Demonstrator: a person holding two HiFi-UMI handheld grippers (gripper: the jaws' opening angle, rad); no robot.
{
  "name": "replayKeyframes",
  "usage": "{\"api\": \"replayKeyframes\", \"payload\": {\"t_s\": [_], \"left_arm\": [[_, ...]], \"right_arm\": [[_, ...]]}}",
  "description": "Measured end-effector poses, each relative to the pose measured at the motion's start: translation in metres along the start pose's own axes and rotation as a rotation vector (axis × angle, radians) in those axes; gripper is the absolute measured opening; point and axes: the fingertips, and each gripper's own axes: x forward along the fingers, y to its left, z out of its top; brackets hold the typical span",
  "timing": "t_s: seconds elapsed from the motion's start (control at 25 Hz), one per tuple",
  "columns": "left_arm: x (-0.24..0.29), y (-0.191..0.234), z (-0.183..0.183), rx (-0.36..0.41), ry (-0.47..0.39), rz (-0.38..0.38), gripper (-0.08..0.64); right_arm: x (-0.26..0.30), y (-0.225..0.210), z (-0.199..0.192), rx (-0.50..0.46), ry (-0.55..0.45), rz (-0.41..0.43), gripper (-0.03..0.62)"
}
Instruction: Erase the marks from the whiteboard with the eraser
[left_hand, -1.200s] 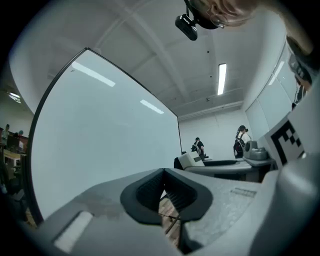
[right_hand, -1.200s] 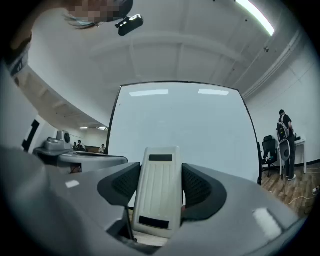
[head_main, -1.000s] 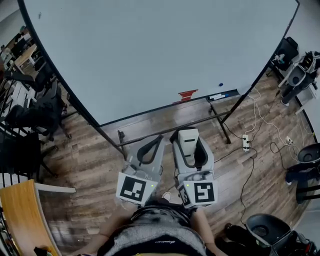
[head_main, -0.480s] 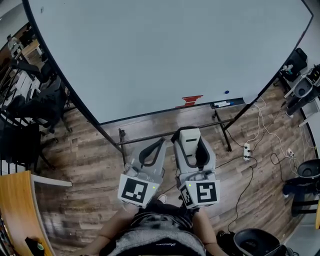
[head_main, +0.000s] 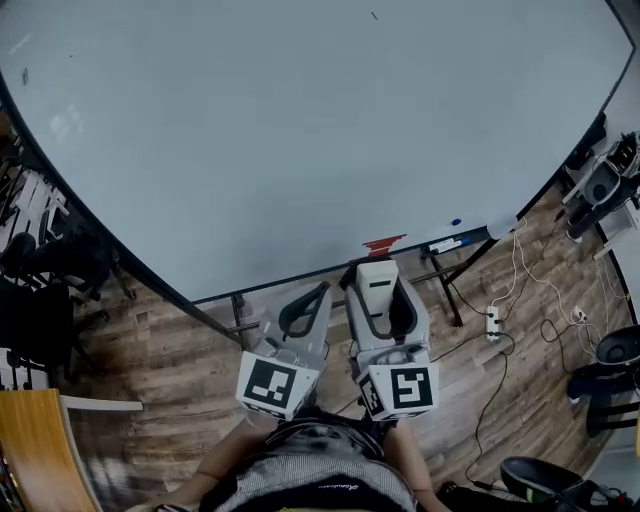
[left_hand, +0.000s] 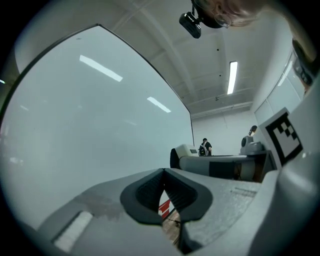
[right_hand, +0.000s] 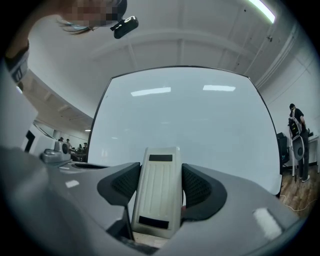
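— Start from the head view. What's up top?

— The whiteboard (head_main: 300, 130) fills most of it, standing on a wooden floor (head_main: 170, 350). A red mark (head_main: 383, 243) sits close to the board's lower edge, and markers (head_main: 445, 245) lie on the ledge to the right of it. A power strip (head_main: 490, 322) lies on the floor further right.

— And the claws?

— Side by side below the board, both pointing at it. The right claw (head_main: 378, 290) carries the eraser (head_main: 378, 280), whose tip comes just under the red mark. I can't tell from here whether it touches the board. The left claw (head_main: 320, 292) is just beside it, a little lower.

— Left gripper view?

— Its jaws are pressed together at the tips with nothing pinched. Through the small gap behind the pads a bit of the red mark shows. The board spreads across the left, and the right claw lies alongside on the right.

— Right gripper view?

— The jaws pinch the eraser from both sides. It stands lengthwise between the pads, ribbed face towards the camera, with the board behind it. A person (right_hand: 296, 135) stands far off at the right edge.
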Motion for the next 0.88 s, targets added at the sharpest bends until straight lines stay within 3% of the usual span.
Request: {"api": "replayKeyframes", "payload": {"t_s": [0.2,0.36,0.88], "left_arm": [[0.040,0.036,0.009,0.040,-0.007,-0.043,-0.002],[0.062,0.053,0.006,0.012,-0.003,-0.083,-0.002],[0.087,0.064,-0.009,-0.025,0.021,-0.122,-0.002]], "right_arm": [[0.059,-0.011,0.004,-0.003,-0.011,-0.029,0.268],[0.091,-0.020,-0.001,-0.004,-0.012,-0.043,0.268],[0.129,-0.034,0.028,-0.090,-0.136,-0.018,0.267]]}}
